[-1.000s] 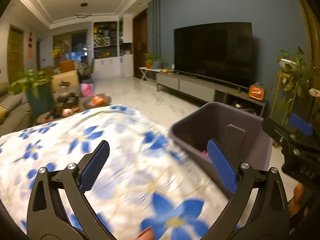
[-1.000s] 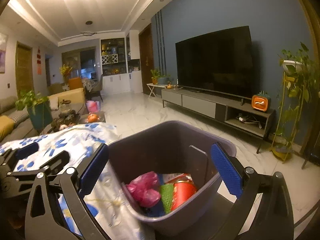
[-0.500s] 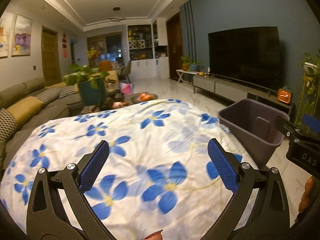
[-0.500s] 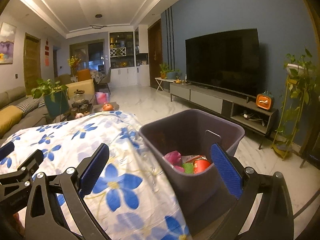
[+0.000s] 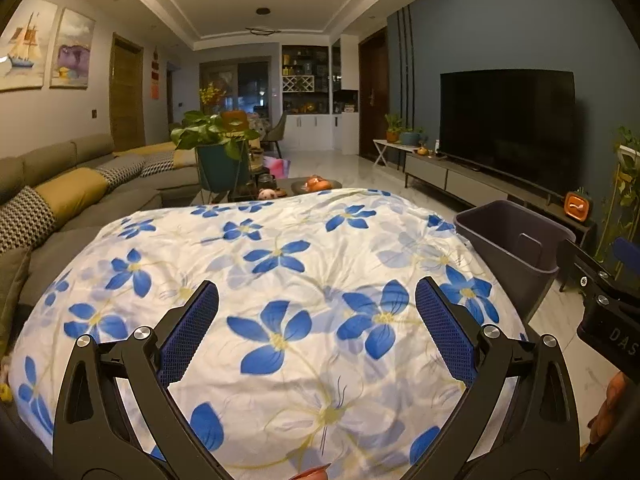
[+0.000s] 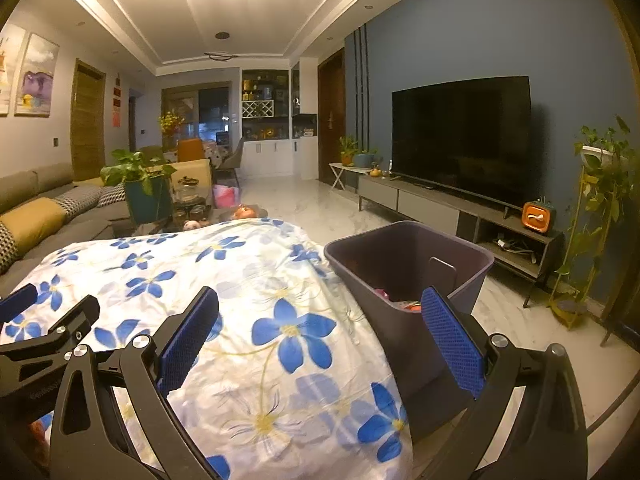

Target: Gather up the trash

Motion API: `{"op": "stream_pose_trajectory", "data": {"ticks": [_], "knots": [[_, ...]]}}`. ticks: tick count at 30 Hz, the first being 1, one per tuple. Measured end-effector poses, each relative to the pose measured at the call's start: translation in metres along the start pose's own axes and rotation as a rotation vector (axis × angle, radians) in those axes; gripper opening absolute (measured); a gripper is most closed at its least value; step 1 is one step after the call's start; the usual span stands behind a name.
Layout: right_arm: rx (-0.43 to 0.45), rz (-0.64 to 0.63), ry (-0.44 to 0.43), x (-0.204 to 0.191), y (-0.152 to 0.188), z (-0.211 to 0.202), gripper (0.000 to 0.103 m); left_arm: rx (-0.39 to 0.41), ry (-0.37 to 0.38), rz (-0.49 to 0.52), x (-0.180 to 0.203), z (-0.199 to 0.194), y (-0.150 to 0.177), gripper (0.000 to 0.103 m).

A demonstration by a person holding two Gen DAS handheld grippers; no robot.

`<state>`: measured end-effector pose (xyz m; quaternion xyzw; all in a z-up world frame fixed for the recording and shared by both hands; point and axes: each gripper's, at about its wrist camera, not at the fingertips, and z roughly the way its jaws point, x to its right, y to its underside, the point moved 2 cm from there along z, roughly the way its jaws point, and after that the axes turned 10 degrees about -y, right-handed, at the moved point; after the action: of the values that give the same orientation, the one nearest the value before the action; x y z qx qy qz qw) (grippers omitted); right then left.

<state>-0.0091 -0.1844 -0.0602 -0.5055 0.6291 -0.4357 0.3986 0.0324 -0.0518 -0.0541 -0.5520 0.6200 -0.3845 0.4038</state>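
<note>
A dark purple bin (image 6: 412,256) stands on the floor at the right edge of a table covered by a white cloth with blue flowers (image 6: 224,288). Pink and red trash (image 6: 400,304) shows low inside the bin in the right wrist view. My right gripper (image 6: 320,340) is open and holds nothing, above the cloth's right edge beside the bin. My left gripper (image 5: 318,332) is open and holds nothing, over the middle of the cloth (image 5: 280,264). The bin (image 5: 516,236) lies to its right. No loose trash shows on the cloth.
A grey sofa (image 5: 60,200) with yellow cushions runs along the left. A potted plant (image 5: 218,152) and a low table with small objects stand beyond the cloth. A TV (image 6: 460,140) on a long cabinet lines the right wall, with a plant stand (image 6: 596,208) near it. Marble floor lies between.
Both grippers have pulled back and up from the bin. The bin looks smaller and farther right, and more of the cloth and room show. Both stay open.
</note>
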Motion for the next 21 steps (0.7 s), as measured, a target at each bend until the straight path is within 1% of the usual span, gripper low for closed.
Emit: {"op": "stream_pose_trajectory", "data": {"ticks": [4, 9, 21], "knots": [[0.013, -0.025, -0.009, -0.011, 0.002, -0.012, 0.098, 0.006, -0.015, -0.01, -0.008, -0.01, 0.003, 0.097], [0.029, -0.034, -0.025, -0.021, 0.002, -0.022, 0.098, 0.016, -0.01, -0.021, -0.015, -0.021, 0.003, 0.097], [0.055, -0.045, -0.033, -0.029, 0.0, -0.034, 0.098, 0.038, -0.01, -0.03, -0.023, -0.035, 0.002, 0.097]]}}
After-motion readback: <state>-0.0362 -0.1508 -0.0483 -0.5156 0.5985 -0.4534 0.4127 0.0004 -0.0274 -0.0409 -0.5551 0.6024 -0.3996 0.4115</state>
